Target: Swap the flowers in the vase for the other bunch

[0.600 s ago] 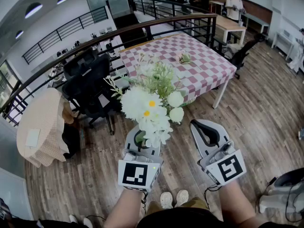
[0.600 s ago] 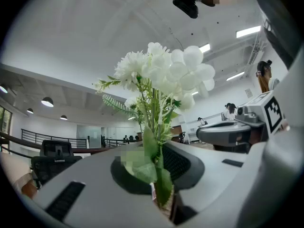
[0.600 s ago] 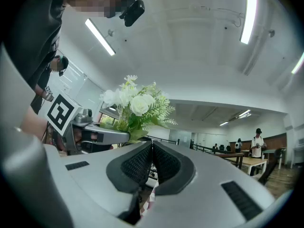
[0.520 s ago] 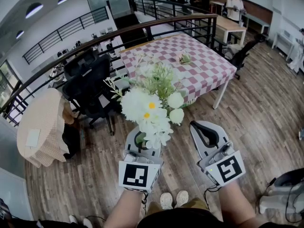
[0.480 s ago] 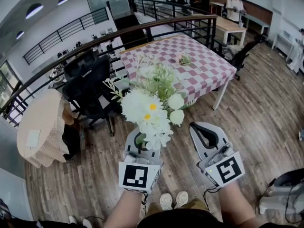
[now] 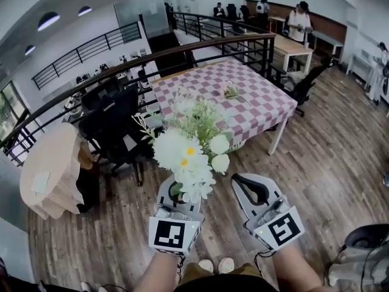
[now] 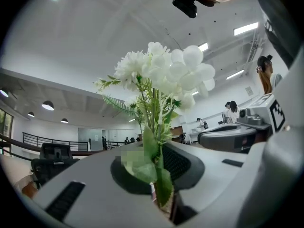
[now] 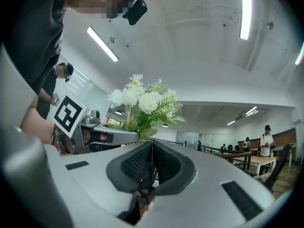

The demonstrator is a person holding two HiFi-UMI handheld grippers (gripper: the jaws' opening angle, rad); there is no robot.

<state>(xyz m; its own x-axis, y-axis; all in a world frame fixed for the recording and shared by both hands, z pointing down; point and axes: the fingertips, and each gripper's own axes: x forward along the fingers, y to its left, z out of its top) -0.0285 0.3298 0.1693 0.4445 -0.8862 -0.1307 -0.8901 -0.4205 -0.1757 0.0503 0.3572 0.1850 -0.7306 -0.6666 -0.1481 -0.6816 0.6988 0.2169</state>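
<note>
My left gripper [image 6: 177, 185] is shut on the green stems of a bunch of white flowers [image 6: 187, 151], held upright over the wooden floor. In the left gripper view the stems and leaves [image 7: 159, 175] are pinched between the pads, with the blooms [image 7: 164, 72] above. My right gripper [image 6: 245, 182] is level beside it, shut and empty; its ribbed pads [image 8: 142, 163] meet. The held bunch [image 8: 142, 101] also shows in the right gripper view. A small second bunch [image 6: 231, 92] lies on the checkered table [image 6: 255, 111] ahead. I see no vase; the held flowers hide part of the table.
Black office chairs [image 6: 112, 123] stand left of the table, next to a beige covered seat [image 6: 51, 169]. A black railing [image 6: 200, 44] runs behind the table. Another chair [image 6: 304, 81] is at the table's right. People stand far off by desks [image 6: 299, 14].
The head view has shifted a little; both grippers and the bunch sit slightly lower and further left in it. The left grip on the stems is the same.
</note>
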